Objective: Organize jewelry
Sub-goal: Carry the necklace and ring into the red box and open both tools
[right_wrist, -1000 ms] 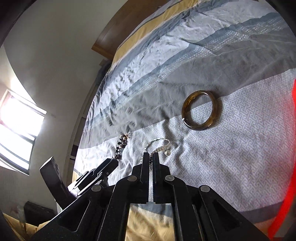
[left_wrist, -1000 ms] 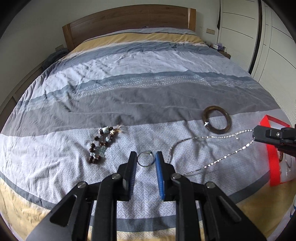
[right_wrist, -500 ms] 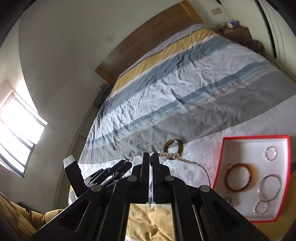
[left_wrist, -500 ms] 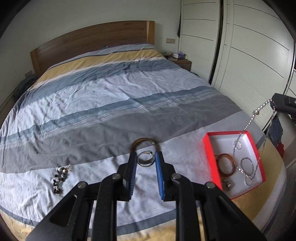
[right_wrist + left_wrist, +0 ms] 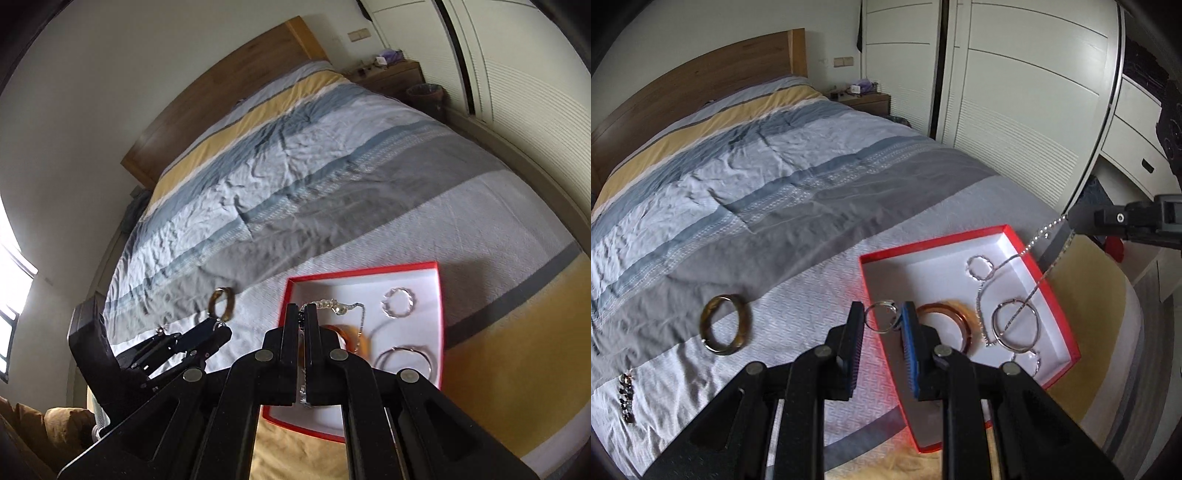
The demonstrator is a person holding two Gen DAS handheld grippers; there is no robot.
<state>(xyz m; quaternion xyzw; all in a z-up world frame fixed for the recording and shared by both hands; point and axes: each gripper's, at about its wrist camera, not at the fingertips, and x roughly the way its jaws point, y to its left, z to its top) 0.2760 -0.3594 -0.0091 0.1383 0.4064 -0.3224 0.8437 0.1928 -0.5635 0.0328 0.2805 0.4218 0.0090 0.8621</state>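
A: How far along is the sorting?

B: Well advanced, it seems. The red jewelry box [image 5: 1067,317] already holds an amber bangle [image 5: 945,314], a large silver hoop [image 5: 1015,325] and a small twisted silver ring [image 5: 979,266]. Left on the striped duvet [image 5: 775,206], at nine o'clock from the box, lie a dark tortoiseshell bangle [image 5: 726,325] and, farther out at eight o'clock, a beaded bracelet [image 5: 627,397].

A: And the jaws?

B: The left gripper [image 5: 881,325] stands partly open, pinching a thin silver ring [image 5: 881,316] between its pads, right over the box's near-left rim. The right gripper [image 5: 302,321] is clamped tight on a silver chain necklace [image 5: 1032,291], which hangs from three o'clock down into the box, its lower end draped across the hoop.

A: What remains?

B: Probably releasing both pieces, then fetching the two on the duvet.
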